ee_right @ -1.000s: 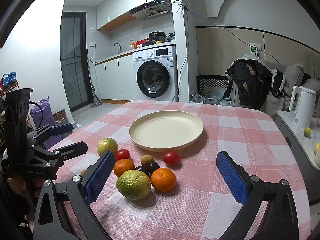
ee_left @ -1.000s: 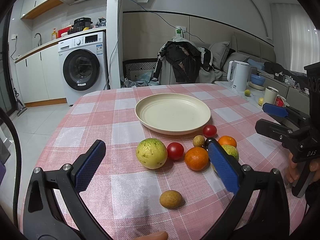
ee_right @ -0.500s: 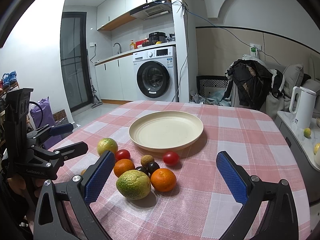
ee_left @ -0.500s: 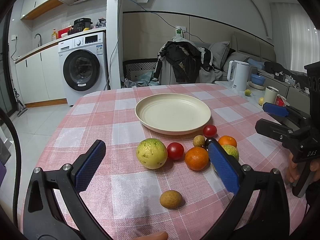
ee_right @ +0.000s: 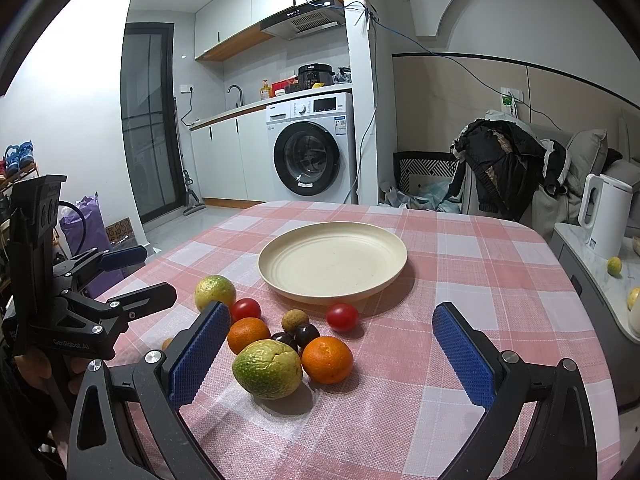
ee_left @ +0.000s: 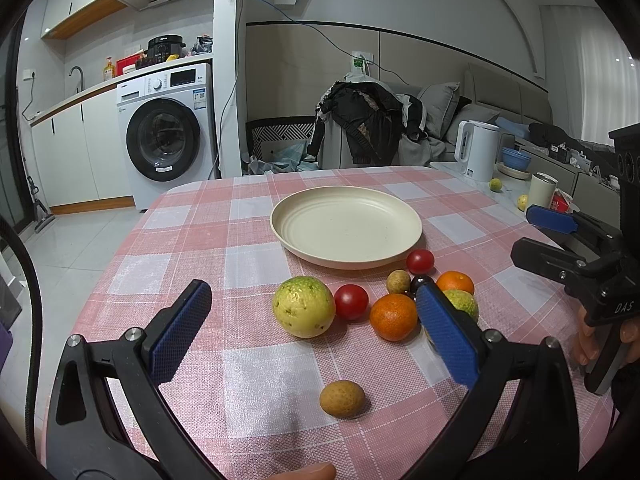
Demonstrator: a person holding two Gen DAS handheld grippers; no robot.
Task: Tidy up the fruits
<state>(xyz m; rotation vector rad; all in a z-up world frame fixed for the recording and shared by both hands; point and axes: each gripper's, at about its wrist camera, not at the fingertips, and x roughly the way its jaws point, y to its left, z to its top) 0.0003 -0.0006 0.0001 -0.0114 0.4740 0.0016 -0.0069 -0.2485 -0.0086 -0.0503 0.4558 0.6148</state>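
Note:
An empty cream plate (ee_left: pixel 346 226) (ee_right: pixel 333 262) sits mid-table on the pink checked cloth. In front of it lies a cluster of fruit: a yellow-green guava (ee_left: pixel 303 306), two red tomatoes (ee_left: pixel 351 301), two oranges (ee_left: pixel 393 317) (ee_right: pixel 327 359), a wrinkled green citrus (ee_right: pixel 267 369), dark plums (ee_right: pixel 307 335) and a small brown longan (ee_right: pixel 295 321). Another brown longan (ee_left: pixel 342 398) lies alone nearer me. My left gripper (ee_left: pixel 314 334) is open and empty above the near fruit. My right gripper (ee_right: pixel 330 354) is open and empty above the cluster.
The table's edges curve away left and right. A side counter at the right holds a white kettle (ee_left: pixel 478 150), a cup (ee_left: pixel 542 196) and small fruits. A washing machine (ee_left: pixel 166 138) and a chair piled with clothes (ee_left: pixel 368 124) stand behind.

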